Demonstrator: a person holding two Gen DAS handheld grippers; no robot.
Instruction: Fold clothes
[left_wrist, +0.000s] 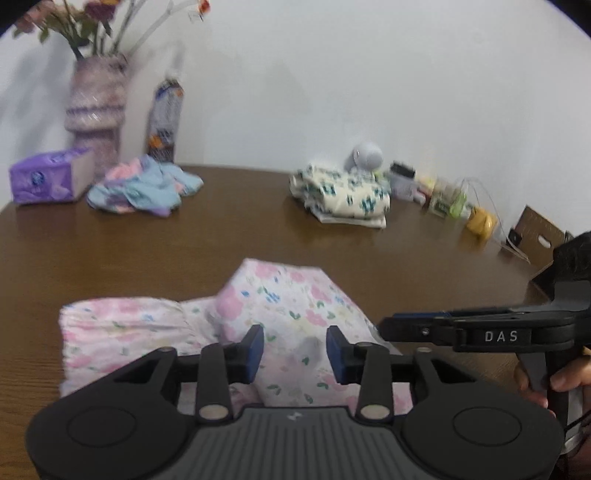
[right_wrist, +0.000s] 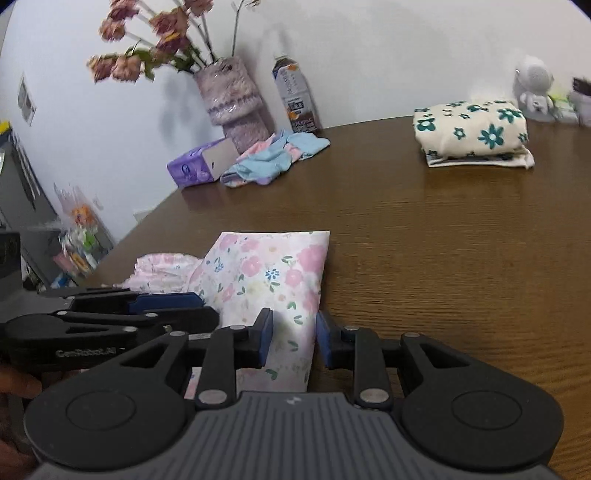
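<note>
A pink floral garment (left_wrist: 288, 295) (right_wrist: 266, 266) lies partly folded on the brown table (left_wrist: 240, 221) (right_wrist: 443, 240), its gathered part to the left. My left gripper (left_wrist: 295, 350) is over its near part, open, with the cloth showing in the gap and the pads clear of it. My right gripper (right_wrist: 294, 339) is open by a narrower gap over the garment's right edge. Each gripper shows side-on in the other's view: the right gripper (left_wrist: 384, 326) has its tip at the cloth's right side, and the left gripper (right_wrist: 207, 310) lies across the left part.
A folded cream garment with teal flowers (left_wrist: 343, 195) (right_wrist: 469, 133) lies at the back right. A crumpled blue and pink pile (left_wrist: 144, 188) (right_wrist: 273, 158), a purple tissue pack (left_wrist: 44, 181), a vase of flowers (left_wrist: 96, 110) and a carton (left_wrist: 166, 118) stand at the back left. Small items line the wall.
</note>
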